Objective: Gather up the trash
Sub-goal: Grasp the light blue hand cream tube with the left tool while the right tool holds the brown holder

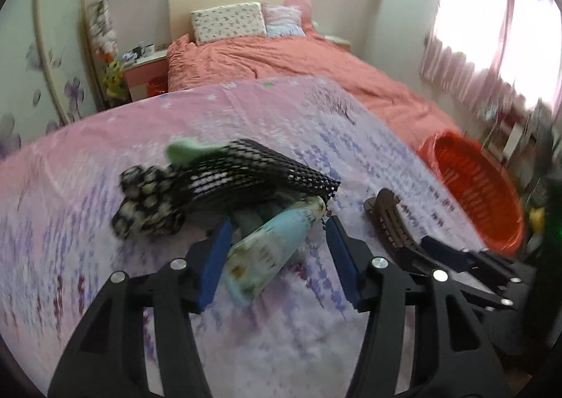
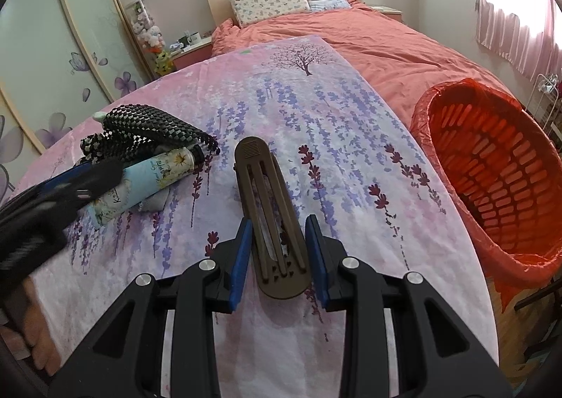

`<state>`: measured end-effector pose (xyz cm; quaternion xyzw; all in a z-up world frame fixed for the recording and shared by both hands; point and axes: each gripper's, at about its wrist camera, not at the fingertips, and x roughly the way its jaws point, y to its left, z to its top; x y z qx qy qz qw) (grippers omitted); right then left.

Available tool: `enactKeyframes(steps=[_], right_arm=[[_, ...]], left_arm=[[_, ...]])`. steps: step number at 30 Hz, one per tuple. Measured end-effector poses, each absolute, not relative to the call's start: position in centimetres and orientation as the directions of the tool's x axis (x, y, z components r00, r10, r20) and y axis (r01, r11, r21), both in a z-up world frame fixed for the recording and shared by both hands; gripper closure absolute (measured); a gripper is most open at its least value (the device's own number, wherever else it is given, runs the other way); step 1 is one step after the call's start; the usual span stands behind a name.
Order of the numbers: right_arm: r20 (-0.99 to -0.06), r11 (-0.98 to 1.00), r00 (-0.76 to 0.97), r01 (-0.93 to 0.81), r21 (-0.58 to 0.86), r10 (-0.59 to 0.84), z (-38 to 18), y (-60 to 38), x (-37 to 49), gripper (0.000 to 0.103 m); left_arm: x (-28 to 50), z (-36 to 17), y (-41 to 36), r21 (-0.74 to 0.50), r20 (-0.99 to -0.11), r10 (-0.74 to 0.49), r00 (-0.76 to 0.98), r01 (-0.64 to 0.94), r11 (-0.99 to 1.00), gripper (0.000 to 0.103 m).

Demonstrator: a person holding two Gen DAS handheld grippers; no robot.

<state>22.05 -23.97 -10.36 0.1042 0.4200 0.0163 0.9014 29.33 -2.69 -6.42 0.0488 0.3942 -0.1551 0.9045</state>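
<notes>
A light blue flowered tube point(image 1: 267, 250) lies on the pink and lavender cloth point(image 1: 87, 166), beside a black foam net point(image 1: 246, 173) and a black-and-white scrunchie point(image 1: 144, 204). My left gripper point(image 1: 279, 240) is open with its blue pads on either side of the tube. A brown slotted plastic clip point(image 2: 272, 219) lies on the cloth point(image 2: 316, 124). My right gripper point(image 2: 279, 240) is open with its pads around the clip's near end. The tube point(image 2: 147, 180) and net point(image 2: 151, 131) also show in the right wrist view, with the left gripper point(image 2: 87, 176) over them.
A red slatted basket point(image 2: 491, 169) lined with a red bag stands at the cloth's right edge; it also shows in the left wrist view point(image 1: 474, 187). Behind is a bed with a salmon duvet point(image 2: 368, 39) and pillows. A wardrobe with flower decals point(image 2: 52, 57) stands left.
</notes>
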Motion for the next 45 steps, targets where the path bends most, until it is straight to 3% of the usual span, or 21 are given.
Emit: enactKeyframes(steps=[2,3,4,9,22,26,28,30,34,36,37,45], right_arm=[[-0.751,0.976,0.647,0.055,0.213,0.128,-10.4,-24.3,22.0,0.072],[-0.75,0.974,0.647,0.052,0.219,0.134,-10.4,-24.4,22.0,0.072],[-0.749,0.974,0.648,0.051,0.223,0.138,-10.4,-24.5,22.0,0.072],[-0.744,0.969,0.65,0.047,0.244,0.156,-10.5,-25.0,21.8,0.072],[-0.751,0.977,0.648,0.048,0.208,0.128,-10.4,-24.7,21.6,0.072],[-0.754,0.976,0.643,0.046,0.214,0.135,-10.3,-24.5,22.1,0.071],[-0.749,0.973,0.648,0.047,0.226,0.142,-10.1,-24.5,22.4,0.069],[-0.744,0.974,0.653,0.042,0.223,0.142,-9.9,-24.3,22.8,0.064],[-0.753,0.983,0.646,0.029,0.184,0.122,-10.2,-23.8,23.4,0.063],[-0.757,0.984,0.643,0.028,0.175,0.116,-10.4,-23.8,23.4,0.068],[-0.755,0.984,0.645,0.029,0.177,0.117,-10.4,-23.9,23.4,0.074],[-0.756,0.983,0.647,0.051,0.178,0.103,-10.4,-24.8,22.5,0.073]], left_arm=[[30.0,-7.4,-3.7,0.022,-0.75,-0.202,0.63,0.329,0.944,0.051],[30.3,-7.9,-4.0,0.036,-0.758,-0.189,0.624,0.33,0.943,0.063],[30.6,-8.4,-4.0,0.036,-0.771,-0.187,0.608,0.335,0.942,0.067],[29.9,-8.1,-2.3,-0.069,-0.761,-0.263,0.594,0.329,0.942,0.083],[24.0,-8.5,2.5,-0.092,-0.763,-0.257,0.594,0.294,0.951,0.085],[24.4,-8.2,2.5,-0.107,-0.754,-0.266,0.601,0.287,0.952,0.063],[24.6,-7.9,1.7,-0.097,-0.748,-0.27,0.607,0.302,0.948,0.06],[24.8,-8.1,0.8,-0.096,-0.751,-0.274,0.601,0.311,0.945,0.06],[25.1,-8.9,-0.7,-0.052,-0.761,-0.242,0.602,0.315,0.948,0.06],[25.4,-9.1,-0.7,-0.026,-0.767,-0.209,0.606,0.296,0.955,0.074],[25.5,-9.1,-0.4,-0.03,-0.768,-0.206,0.606,0.288,0.957,0.074],[26.1,-9.1,4.1,-0.043,-0.769,-0.137,0.624,0.163,0.986,0.075]])
